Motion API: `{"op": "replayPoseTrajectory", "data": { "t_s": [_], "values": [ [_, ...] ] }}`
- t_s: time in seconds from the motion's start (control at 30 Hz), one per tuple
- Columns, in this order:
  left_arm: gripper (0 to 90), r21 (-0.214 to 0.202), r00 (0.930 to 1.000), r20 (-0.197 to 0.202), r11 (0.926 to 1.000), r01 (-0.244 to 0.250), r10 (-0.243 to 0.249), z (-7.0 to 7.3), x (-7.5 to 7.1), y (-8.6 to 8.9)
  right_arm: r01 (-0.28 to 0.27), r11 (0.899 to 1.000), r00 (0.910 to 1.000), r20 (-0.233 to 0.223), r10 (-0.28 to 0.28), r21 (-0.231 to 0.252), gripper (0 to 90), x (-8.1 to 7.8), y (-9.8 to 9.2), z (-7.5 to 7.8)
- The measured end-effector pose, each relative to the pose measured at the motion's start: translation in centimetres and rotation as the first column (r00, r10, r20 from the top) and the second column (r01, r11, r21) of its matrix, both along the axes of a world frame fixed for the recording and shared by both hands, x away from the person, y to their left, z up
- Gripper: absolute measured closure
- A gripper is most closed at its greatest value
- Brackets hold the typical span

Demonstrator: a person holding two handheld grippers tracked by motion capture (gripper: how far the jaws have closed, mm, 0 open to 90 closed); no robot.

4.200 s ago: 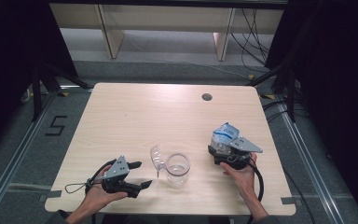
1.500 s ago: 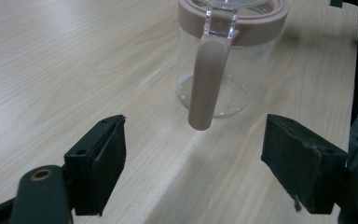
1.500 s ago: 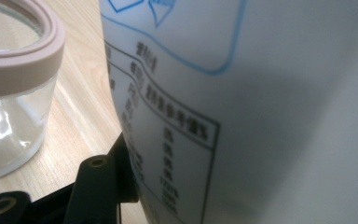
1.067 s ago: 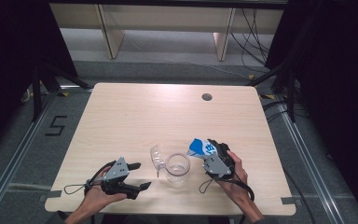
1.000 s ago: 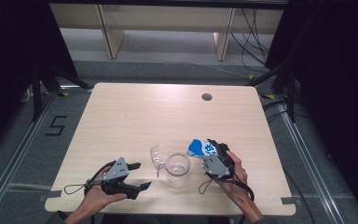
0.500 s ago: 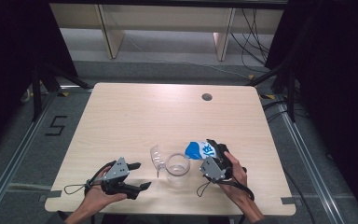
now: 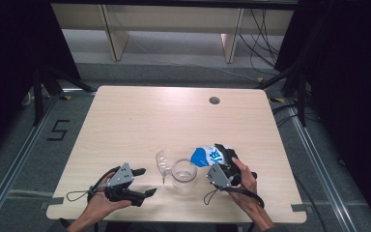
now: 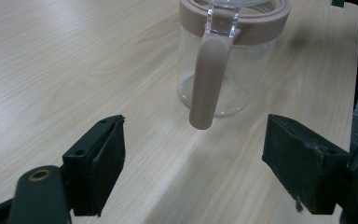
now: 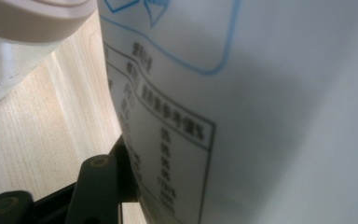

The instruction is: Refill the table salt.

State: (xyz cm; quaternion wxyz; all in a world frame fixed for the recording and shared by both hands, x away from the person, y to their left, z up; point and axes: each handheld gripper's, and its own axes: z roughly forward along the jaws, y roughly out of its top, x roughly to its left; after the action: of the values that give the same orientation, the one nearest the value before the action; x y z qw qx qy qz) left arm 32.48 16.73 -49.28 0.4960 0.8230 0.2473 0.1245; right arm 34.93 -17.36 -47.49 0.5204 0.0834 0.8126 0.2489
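At the table's near edge, my right gripper (image 7: 221,166), clamped on the blue-and-white bag (image 7: 206,156), has tipped it over the jar (image 7: 183,175) for pouring, while my left gripper (image 7: 142,181) waits open-jawed.

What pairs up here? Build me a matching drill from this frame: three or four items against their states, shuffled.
Items:
1. left gripper
2. right gripper
3. clear jar
4. blue-and-white pouch

States:
A. tilted toward the jar's rim
B. clamped on the pouch
C. jaws apart, nothing between them
D. upright on the table, lid hinged open

Pairs: 1-C, 2-B, 3-D, 4-A
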Motion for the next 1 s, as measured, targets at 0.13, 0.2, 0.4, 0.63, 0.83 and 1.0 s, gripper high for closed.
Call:
{"op": "replayPoseTrajectory", "data": {
  "t_s": [0.13, 0.2, 0.4, 0.63, 0.83, 1.0],
  "values": [
    [20.7, -0.002, 1.0, -0.006, 1.0, -0.006, 0.006, -0.01, -0.06, -0.03, 0.002, 1.0, 0.9999, 0.011, -0.002, -0.01, 46.5, -0.12, 0.07, 0.07],
    [20.7, -0.001, 1.0, -0.006, 1.0, -0.006, 0.006, -0.02, -0.06, -0.03, 0.004, 1.0, 0.9999, 0.015, -0.004, -0.019, 46.6, -0.2, 0.17, 0.04],
    [20.8, 0.003, 1.0, 0.001, 1.0, 0.001, -0.001, 0.0, -0.02, -0.02, 0.007, 0.999, 0.999, 0.045, -0.005, -0.046, 47.0, -0.11, 0.4, 0.02],
    [20.8, 0.003, 1.0, -0.008, 1.0, -0.002, 0.002, 0.01, -0.08, -0.03, 0.02, 0.997, 0.9977, 0.066, -0.015, -0.077, 47.2, -0.37, 0.61, 0.02],
    [20.8, 0.003, 1.0, 0.001, 1.0, 0.001, -0.001, 0.0, -0.04, -0.02, 0.026, 0.996, 0.9964, 0.082, -0.018, -0.088, 47.3, -0.35, 0.6, -0.04],
    [20.8, 0.007, 1.0, -0.002, 1.0, 0.005, -0.005, 0.01, -0.03, -0.02, 0.027, 0.992, 0.9925, 0.122, -0.012, -0.12, 47.5, -0.39, 0.61, 0.08]
  ]
}}
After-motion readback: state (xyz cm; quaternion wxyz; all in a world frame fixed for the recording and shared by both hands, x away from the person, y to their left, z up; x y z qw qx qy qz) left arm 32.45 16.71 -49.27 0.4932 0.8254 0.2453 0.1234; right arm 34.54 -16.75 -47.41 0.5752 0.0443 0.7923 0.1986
